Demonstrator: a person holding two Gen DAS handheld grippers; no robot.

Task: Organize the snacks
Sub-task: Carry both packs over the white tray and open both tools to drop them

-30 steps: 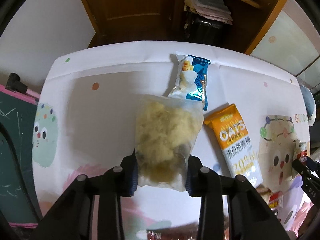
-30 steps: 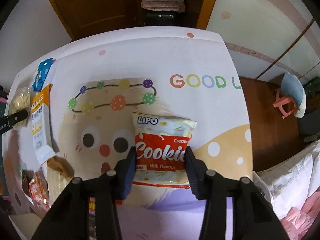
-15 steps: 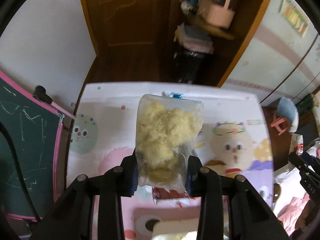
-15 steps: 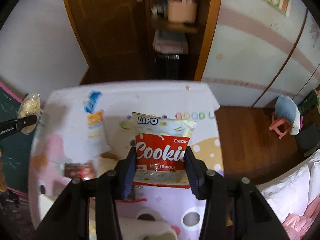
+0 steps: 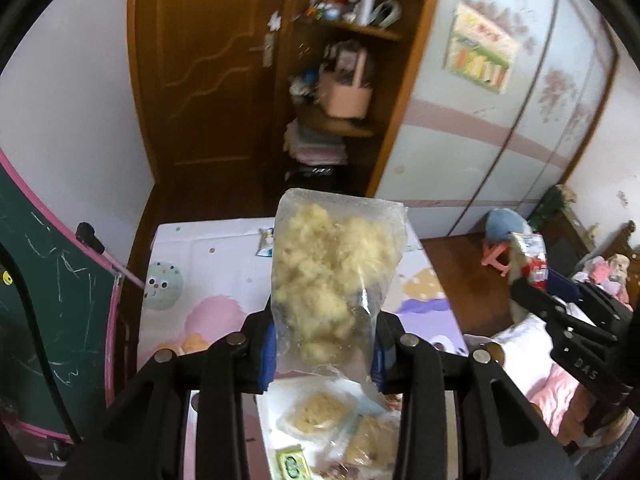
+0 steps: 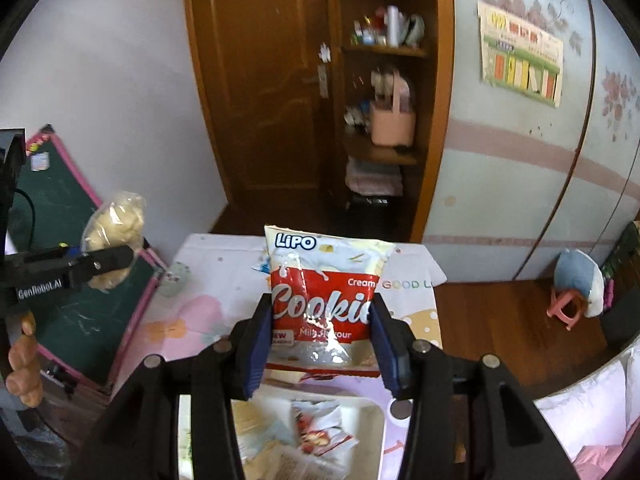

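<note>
My left gripper [image 5: 324, 344] is shut on a clear bag of pale yellow crumbly snack [image 5: 332, 276] and holds it high above the table. It also shows in the right wrist view [image 6: 114, 236]. My right gripper [image 6: 320, 344] is shut on a red and white Lipo cookie pack [image 6: 324, 296], also held high; it appears at the right of the left wrist view [image 5: 530, 258]. Below both grippers lies a white tray [image 6: 376, 416] with several snack packs [image 6: 320, 432] in it.
The table with a printed cartoon cloth [image 5: 200, 280] lies far below, a blue snack pack [image 5: 265, 242] at its far end. A green chalkboard [image 5: 48, 312] stands at left. A wooden door and shelves [image 6: 380, 120] are behind. A bed [image 5: 560, 380] is at right.
Both grippers have risen and pulled back from the table with their packs. The table now looks small and far, and the white tray has come into view beneath them.
</note>
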